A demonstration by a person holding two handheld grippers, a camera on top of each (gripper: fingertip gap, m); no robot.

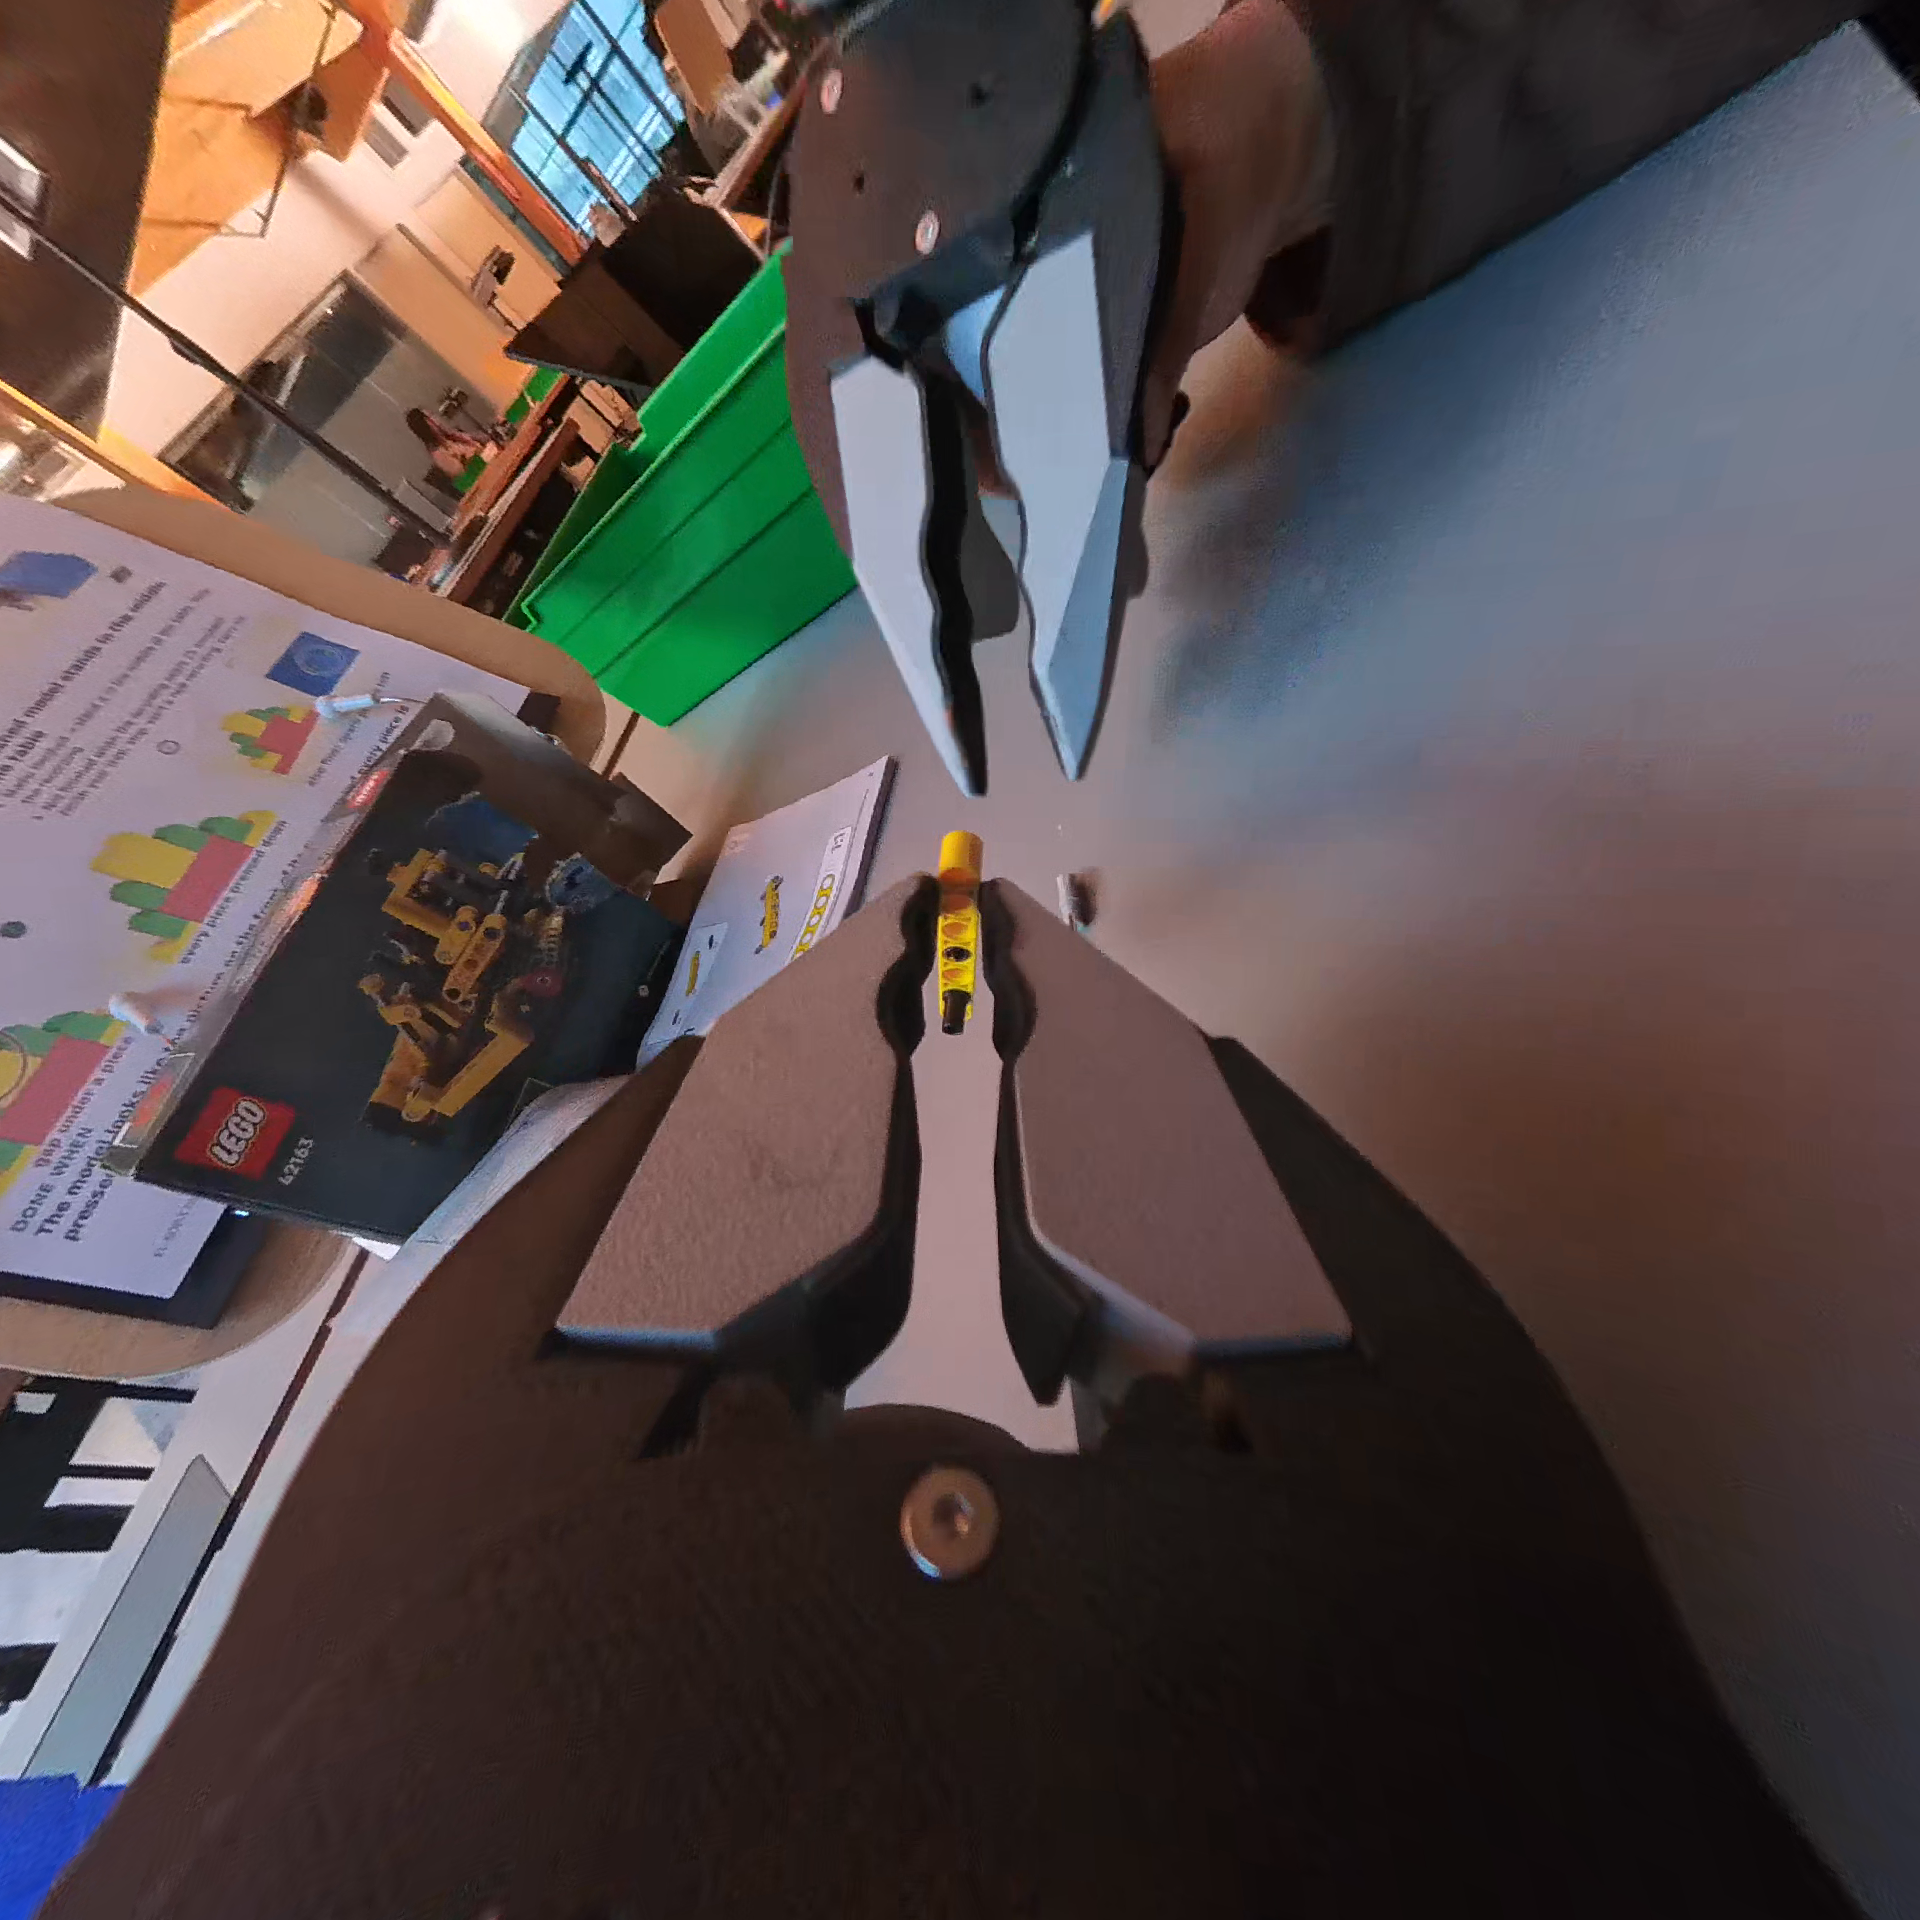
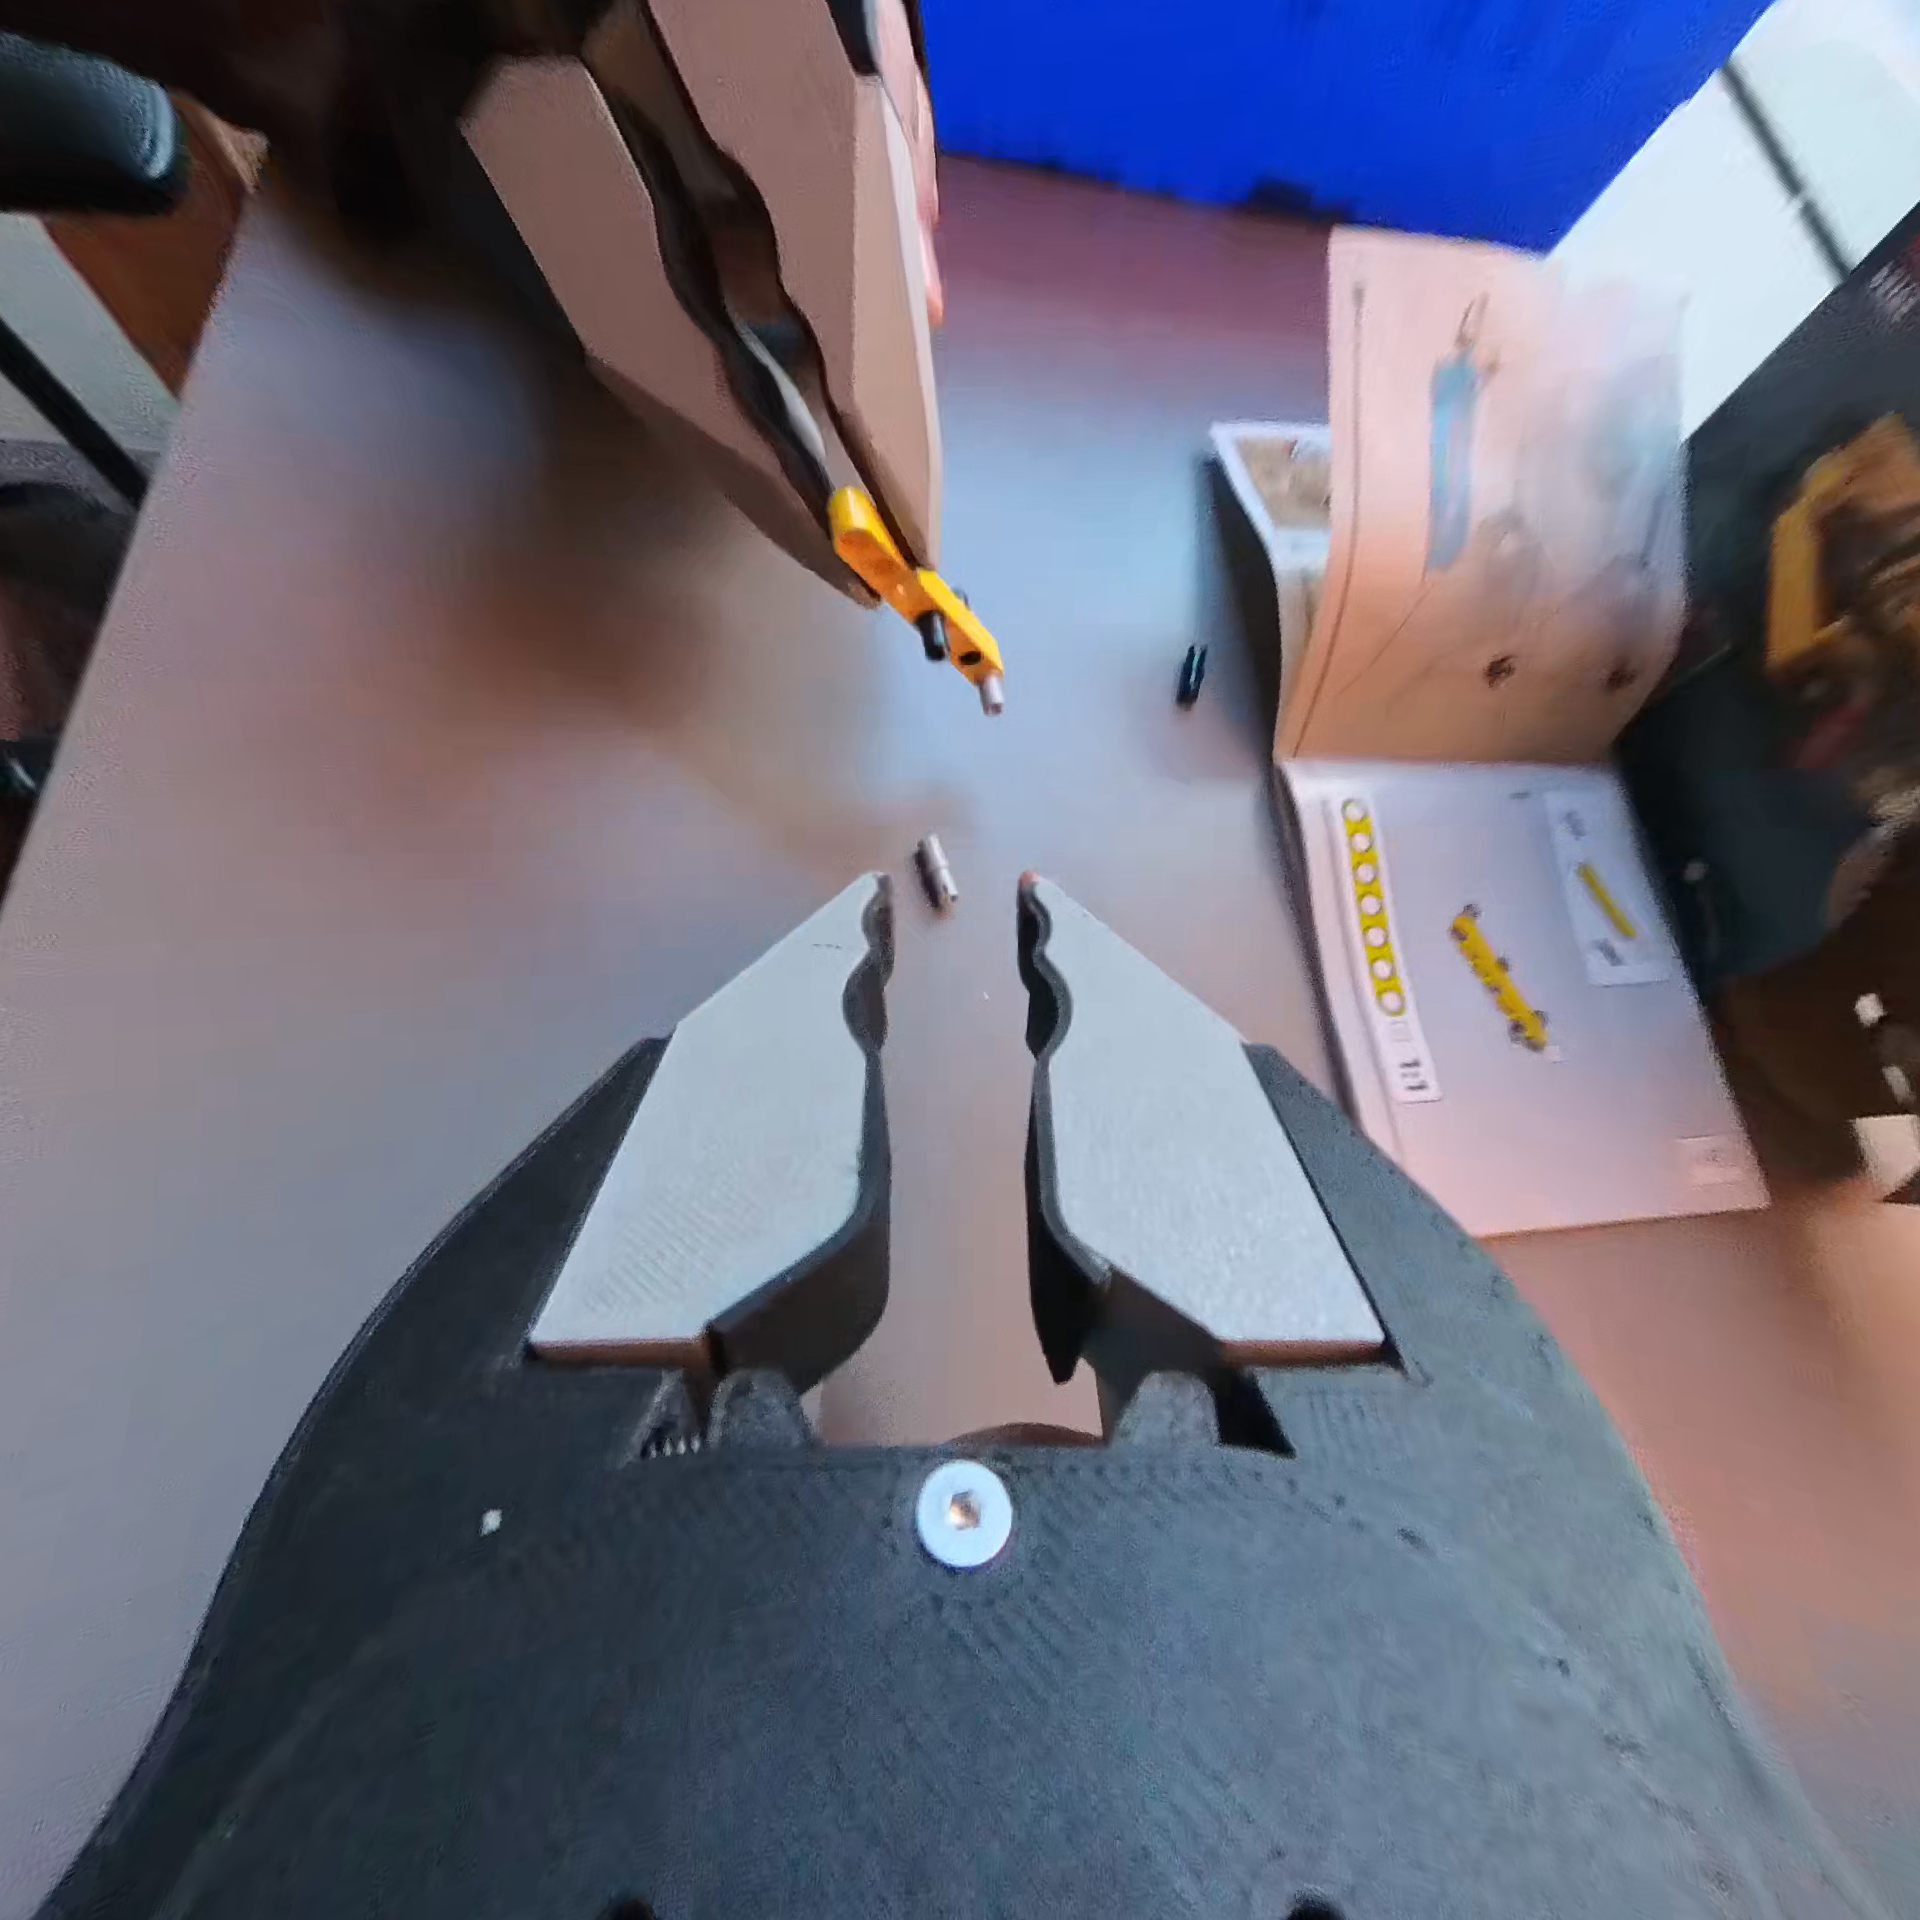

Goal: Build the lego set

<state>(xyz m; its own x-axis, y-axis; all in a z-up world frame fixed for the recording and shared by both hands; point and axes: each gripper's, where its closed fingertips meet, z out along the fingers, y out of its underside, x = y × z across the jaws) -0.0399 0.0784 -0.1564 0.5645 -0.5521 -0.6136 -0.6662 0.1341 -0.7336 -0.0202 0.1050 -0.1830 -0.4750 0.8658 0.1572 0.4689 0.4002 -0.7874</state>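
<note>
My left gripper (image 1: 954,899) is shut on a yellow holed Lego beam (image 1: 956,925) and holds it above the grey table (image 1: 1455,727). In the right wrist view the beam (image 2: 914,592) sticks out of the left gripper (image 2: 883,561) with a black pin and a grey pin in it. My right gripper (image 2: 954,883) is open and empty, just above the table. A loose grey pin (image 2: 935,871) lies just beyond its left fingertip; it also shows in the left wrist view (image 1: 1075,896). The right gripper (image 1: 1023,774) points at the beam from the far side.
A black pin (image 2: 1192,673) lies on the table near the open instruction booklet (image 2: 1507,997). The dark Lego box (image 1: 416,997) stands behind the booklet (image 1: 790,894). Green bins (image 1: 707,540) and a printed sheet (image 1: 135,831) sit beyond. Tip to tip, the grippers are about 5 centimetres apart. Both grippers' tips are roughly 10 centimetres from the black pin (image 2: 1192,673).
</note>
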